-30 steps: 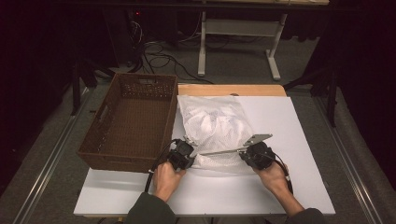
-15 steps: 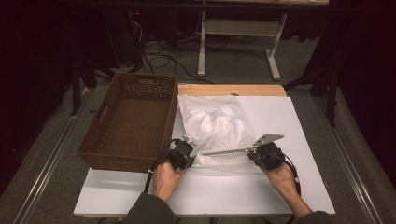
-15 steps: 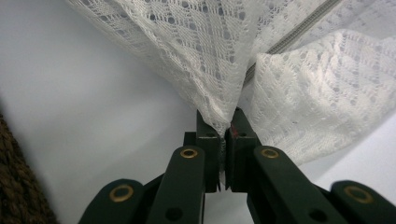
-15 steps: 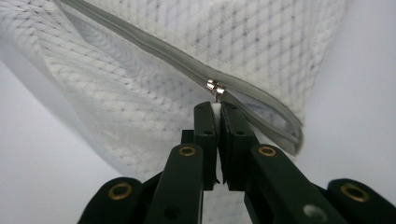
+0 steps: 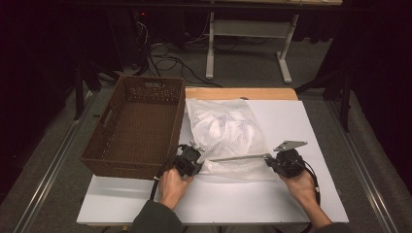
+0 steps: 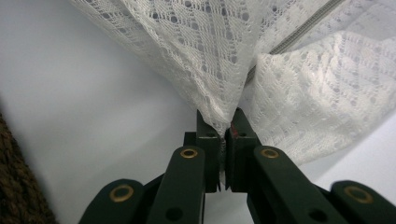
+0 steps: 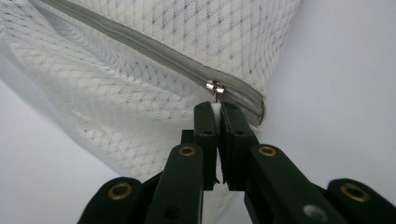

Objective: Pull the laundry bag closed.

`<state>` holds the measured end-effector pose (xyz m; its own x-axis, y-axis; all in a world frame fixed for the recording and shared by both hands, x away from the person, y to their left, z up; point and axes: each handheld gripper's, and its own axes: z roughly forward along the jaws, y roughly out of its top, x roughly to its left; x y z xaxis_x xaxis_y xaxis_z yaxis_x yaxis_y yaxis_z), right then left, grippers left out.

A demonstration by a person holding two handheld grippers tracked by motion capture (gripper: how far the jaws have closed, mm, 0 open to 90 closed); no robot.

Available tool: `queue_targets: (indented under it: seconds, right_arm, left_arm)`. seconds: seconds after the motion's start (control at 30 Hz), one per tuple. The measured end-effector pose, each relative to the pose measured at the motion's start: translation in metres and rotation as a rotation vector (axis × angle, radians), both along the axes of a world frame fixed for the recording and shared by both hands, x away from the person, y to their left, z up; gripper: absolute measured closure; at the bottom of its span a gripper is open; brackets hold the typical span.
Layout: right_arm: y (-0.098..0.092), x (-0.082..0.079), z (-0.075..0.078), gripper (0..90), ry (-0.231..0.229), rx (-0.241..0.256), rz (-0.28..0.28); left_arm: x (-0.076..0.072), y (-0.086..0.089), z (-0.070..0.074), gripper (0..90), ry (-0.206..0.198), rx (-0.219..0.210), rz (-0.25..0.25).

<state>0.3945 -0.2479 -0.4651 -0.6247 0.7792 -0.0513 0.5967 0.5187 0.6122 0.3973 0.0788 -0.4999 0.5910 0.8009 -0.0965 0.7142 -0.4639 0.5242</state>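
High view: soft, light mesh bag (image 5: pixel 226 133) lies limp; left gripper (image 6: pixel 223 126) pinches its near-left corner; right gripper (image 7: pixel 216 108) is clamped on the zip pull (image 7: pixel 215 87).

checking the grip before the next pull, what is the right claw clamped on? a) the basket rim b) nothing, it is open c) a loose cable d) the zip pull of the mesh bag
d: in the right gripper view the right claw is shut on the zip pull at the end of the mesh bag's zip.
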Motion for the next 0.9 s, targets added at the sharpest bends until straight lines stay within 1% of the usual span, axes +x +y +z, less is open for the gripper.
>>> queue_targets:
  seconds: [0.03, 0.07, 0.13, 0.2, 0.23, 0.33, 0.4, 0.53, 0.67, 0.77, 0.83, 0.9]
  right_arm:
    - [-0.001, 0.000, 0.000, 87.3, 0.000, 0.000, -0.003]
    - [-0.002, -0.001, -0.001, 87.3, 0.004, 0.009, -0.009]
    - [-0.003, -0.002, -0.001, 87.3, -0.002, 0.006, -0.009]
    - [-0.004, -0.003, -0.002, 87.3, 0.003, 0.003, -0.011]
    - [-0.005, -0.002, -0.003, 87.3, -0.003, 0.008, -0.013]
    - [-0.008, 0.000, -0.006, 87.3, -0.001, 0.011, -0.017]
    - [-0.010, 0.001, -0.006, 87.3, 0.002, 0.017, -0.019]
    - [-0.011, 0.000, -0.008, 87.3, -0.003, 0.019, -0.020]
    - [-0.014, 0.002, -0.009, 87.2, 0.000, 0.026, -0.023]
    - [-0.015, 0.002, -0.008, 87.0, 0.002, 0.027, -0.025]
    - [-0.015, 0.001, -0.010, 87.0, 0.001, 0.013, -0.028]
    - [-0.015, 0.000, -0.012, 87.0, -0.006, 0.013, -0.029]
  left_arm:
    - [0.000, 0.000, 0.000, 85.9, 0.000, -0.005, 0.005]
    - [-0.001, 0.000, -0.001, 85.9, -0.005, -0.005, 0.008]
    - [-0.002, -0.002, 0.000, 85.9, -0.019, 0.012, 0.006]
    - [-0.002, -0.001, -0.001, 85.9, -0.017, 0.006, 0.007]
    - [-0.002, -0.001, -0.001, 85.9, -0.015, 0.006, 0.005]
    - [-0.003, -0.003, 0.000, 85.9, -0.025, 0.026, -0.001]
    - [-0.003, -0.003, 0.000, 85.9, -0.024, 0.023, 0.002]
    - [-0.004, -0.005, 0.000, 85.9, -0.035, 0.035, 0.005]
    - [-0.005, -0.006, 0.000, 85.9, -0.035, 0.037, 0.006]
    - [-0.006, -0.008, 0.000, 85.9, -0.052, 0.060, 0.000]
    - [-0.007, -0.009, 0.000, 85.9, -0.061, 0.075, -0.002]
    - [-0.007, -0.010, 0.001, 85.9, -0.062, 0.084, -0.008]
